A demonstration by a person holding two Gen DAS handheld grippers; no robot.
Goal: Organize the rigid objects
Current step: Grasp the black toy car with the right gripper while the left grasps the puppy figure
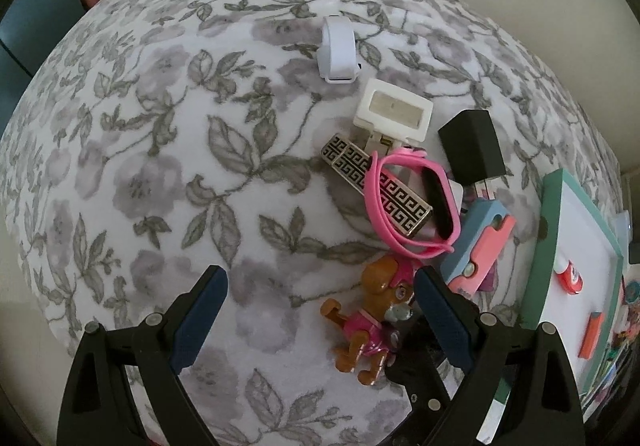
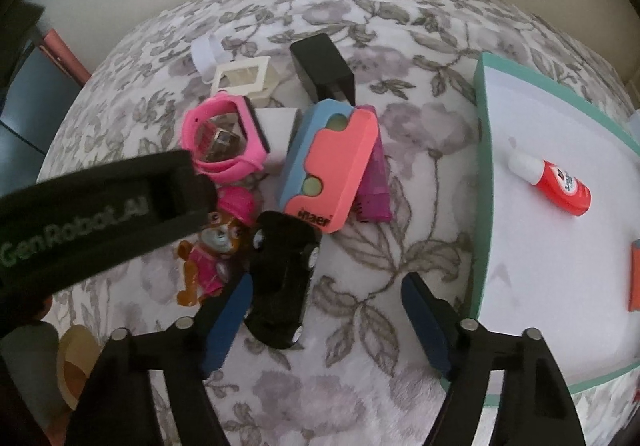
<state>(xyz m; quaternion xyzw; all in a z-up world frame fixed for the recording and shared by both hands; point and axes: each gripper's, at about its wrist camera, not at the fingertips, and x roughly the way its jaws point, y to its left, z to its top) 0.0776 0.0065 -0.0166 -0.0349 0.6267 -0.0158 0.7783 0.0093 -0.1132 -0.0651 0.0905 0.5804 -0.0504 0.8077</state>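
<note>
My right gripper (image 2: 324, 320) hangs low over the flowered bed (image 1: 160, 165), fingers spread wide and pinching nothing. The black toy car (image 2: 280, 282) lies just ahead of them, its near end close against my left finger (image 2: 224, 330) and well apart from the other. Its long axis runs nearly along my fingers, tilted a little rightward at the far end, so I judge a small shift to the left would straddle it across its narrow width.

My left gripper (image 1: 320, 310) is also spread and empty, hovering beside the toy dog (image 1: 370, 320), which lies between its fingers, nearer the right one. The right hand looks better placed for the car.

The tray (image 2: 482, 205) with the teal rim sits toward the bed's right edge, already holding a red-and-white bottle (image 2: 554, 181).
</note>
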